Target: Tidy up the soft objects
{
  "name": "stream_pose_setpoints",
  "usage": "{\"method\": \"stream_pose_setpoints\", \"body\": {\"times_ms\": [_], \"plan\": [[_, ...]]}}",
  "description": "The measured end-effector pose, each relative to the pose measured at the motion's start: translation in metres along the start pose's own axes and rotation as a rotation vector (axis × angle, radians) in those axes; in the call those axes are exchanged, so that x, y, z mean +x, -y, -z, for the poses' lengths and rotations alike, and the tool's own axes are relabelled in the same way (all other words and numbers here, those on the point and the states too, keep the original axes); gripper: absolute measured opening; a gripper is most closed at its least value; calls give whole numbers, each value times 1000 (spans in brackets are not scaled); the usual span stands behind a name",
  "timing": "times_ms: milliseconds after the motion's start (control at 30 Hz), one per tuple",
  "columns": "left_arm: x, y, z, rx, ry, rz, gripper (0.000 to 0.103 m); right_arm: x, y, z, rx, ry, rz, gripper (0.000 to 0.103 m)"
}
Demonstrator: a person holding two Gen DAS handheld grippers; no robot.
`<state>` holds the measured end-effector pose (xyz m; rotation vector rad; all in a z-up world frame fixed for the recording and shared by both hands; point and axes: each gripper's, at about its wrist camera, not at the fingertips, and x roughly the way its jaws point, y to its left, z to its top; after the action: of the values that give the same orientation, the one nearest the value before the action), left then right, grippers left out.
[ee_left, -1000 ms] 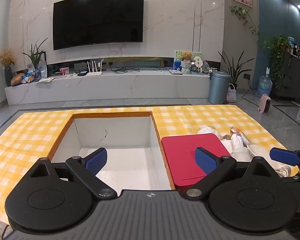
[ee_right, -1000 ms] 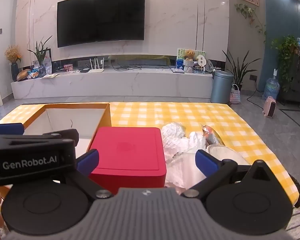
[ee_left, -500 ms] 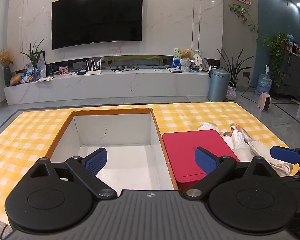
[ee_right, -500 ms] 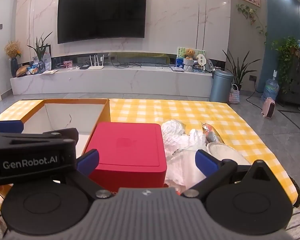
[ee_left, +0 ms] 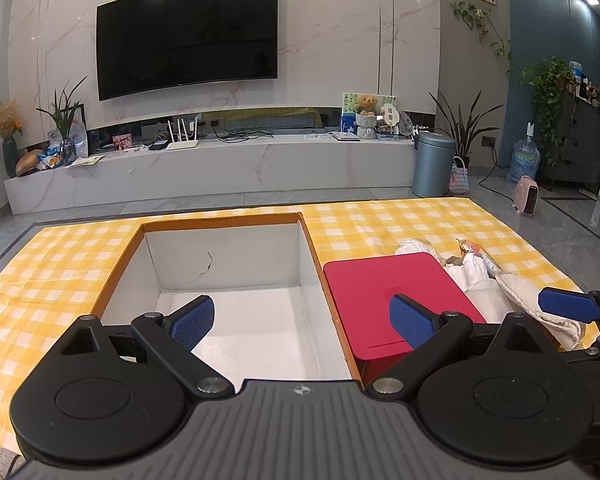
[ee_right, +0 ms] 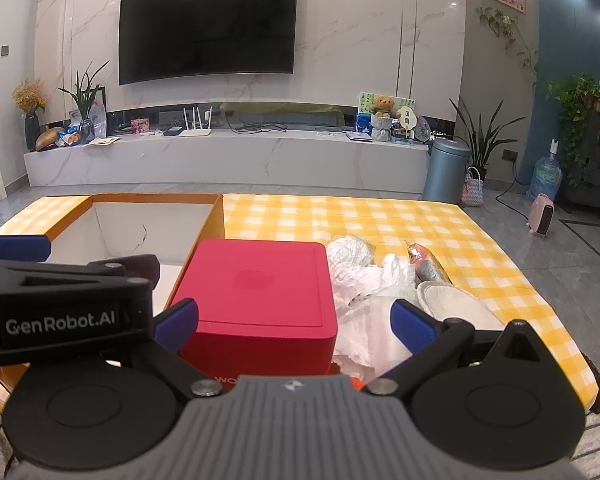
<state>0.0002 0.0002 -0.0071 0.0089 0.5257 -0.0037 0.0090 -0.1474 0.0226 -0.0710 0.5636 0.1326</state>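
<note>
An orange-rimmed box with a bare white inside sits on the yellow checked cloth; the right wrist view shows its rim too. A red box stands against its right side. Right of that lies a heap of soft things: crumpled white plastic, a cream cloth and a shiny wrapped item. My left gripper hovers open over the near edge of the two boxes. My right gripper is open before the red box and the plastic. Neither holds anything.
Beyond the cloth are grey floor tiles, a marble TV bench under a wall TV, a grey bin, plants, a water jug and a pink heater. A fingertip shows at the left edge of the right wrist view.
Both grippers have risen and tilted slightly, so the boxes and the heap sit a little lower in view. Nothing was grasped or released.
</note>
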Motion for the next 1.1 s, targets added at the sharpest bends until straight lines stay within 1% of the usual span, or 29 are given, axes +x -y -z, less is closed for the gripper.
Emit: {"method": "stream_pose_setpoints", "body": {"times_ms": [567, 733, 900, 1100], "plan": [[-2, 2, 1, 2, 0, -7, 103, -1, 1, 0, 11, 0, -13, 100], [-9, 6, -1, 30, 38, -32, 103, -4, 3, -2, 28, 12, -29, 100], [-14, 8, -4, 32, 42, -30, 103, -10, 5, -4, 32, 23, -39, 100], [-31, 15, -10, 53, 86, -51, 103, -24, 9, -9, 31, 50, -48, 100]]}}
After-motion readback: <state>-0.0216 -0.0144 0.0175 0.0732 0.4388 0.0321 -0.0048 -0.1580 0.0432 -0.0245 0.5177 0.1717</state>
